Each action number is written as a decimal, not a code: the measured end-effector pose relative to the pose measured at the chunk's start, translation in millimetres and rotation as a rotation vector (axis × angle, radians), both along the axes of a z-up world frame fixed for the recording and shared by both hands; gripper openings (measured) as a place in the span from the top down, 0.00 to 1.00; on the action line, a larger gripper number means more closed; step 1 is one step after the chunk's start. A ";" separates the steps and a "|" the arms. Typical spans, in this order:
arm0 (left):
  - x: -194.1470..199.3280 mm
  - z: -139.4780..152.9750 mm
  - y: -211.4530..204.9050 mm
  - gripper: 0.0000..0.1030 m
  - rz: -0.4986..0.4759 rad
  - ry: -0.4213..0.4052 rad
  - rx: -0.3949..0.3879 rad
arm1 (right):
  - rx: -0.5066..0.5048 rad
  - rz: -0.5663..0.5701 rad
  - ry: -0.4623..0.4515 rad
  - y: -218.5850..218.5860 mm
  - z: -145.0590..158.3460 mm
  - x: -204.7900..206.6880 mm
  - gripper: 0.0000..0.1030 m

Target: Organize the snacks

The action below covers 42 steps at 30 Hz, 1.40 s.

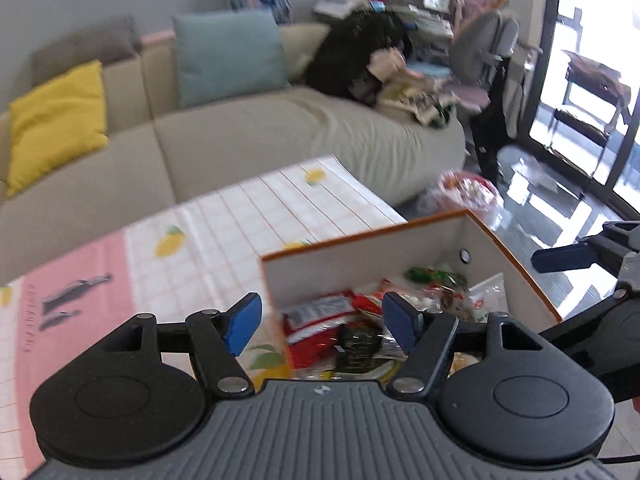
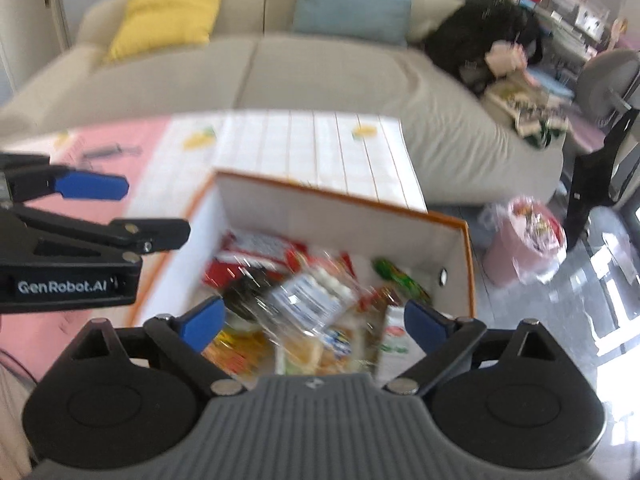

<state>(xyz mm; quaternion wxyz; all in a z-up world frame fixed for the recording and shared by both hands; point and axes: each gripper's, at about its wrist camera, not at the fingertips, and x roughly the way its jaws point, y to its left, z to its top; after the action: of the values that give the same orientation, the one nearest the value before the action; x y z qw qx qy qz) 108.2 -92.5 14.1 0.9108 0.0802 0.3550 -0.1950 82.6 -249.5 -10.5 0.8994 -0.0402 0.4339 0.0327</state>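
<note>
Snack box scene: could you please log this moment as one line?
left gripper: open, empty | right gripper: open, empty | box: on table, holds snack packets | both above box

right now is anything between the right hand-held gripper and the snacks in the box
Nothing visible is. The right hand-held gripper is open and empty above the open-topped box, looking straight down onto the snack packets. The left hand-held gripper is off to the side over the box's left edge, not in the path.
</note>
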 end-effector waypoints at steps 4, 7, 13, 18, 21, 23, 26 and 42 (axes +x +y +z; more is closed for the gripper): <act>-19.7 8.7 20.5 0.21 0.037 -0.080 -0.011 | 0.007 -0.017 -0.127 21.1 13.0 -22.9 0.07; -31.2 9.6 35.2 0.21 0.071 -0.113 -0.004 | 0.012 -0.023 -0.200 33.3 16.4 -39.4 0.06; -55.2 -0.7 55.7 0.19 0.130 -0.184 0.044 | 0.003 -0.106 -0.318 45.3 10.9 -71.3 0.05; -69.8 -20.3 62.5 0.17 0.142 -0.214 0.080 | -0.030 -0.136 -0.389 53.3 -3.4 -92.0 0.03; -72.3 -32.5 65.5 0.17 0.153 -0.203 0.072 | -0.055 -0.137 -0.410 56.7 -12.6 -98.9 0.03; -71.4 -40.9 67.3 0.17 0.158 -0.181 0.057 | -0.054 -0.135 -0.410 58.2 -20.4 -102.3 0.03; -68.6 -51.8 68.6 0.17 0.160 -0.142 0.044 | -0.062 -0.122 -0.395 59.8 -34.0 -102.8 0.03; -60.0 -90.7 56.0 0.17 0.149 -0.004 0.077 | -0.021 -0.185 -0.257 41.1 -74.9 -93.0 0.03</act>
<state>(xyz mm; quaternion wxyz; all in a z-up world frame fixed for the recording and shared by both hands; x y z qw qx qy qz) 48.2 -36.5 -76.7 0.9198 0.0886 0.3653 -0.1126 -10.4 -208.4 -85.5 0.9462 -0.0133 0.3176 -0.0604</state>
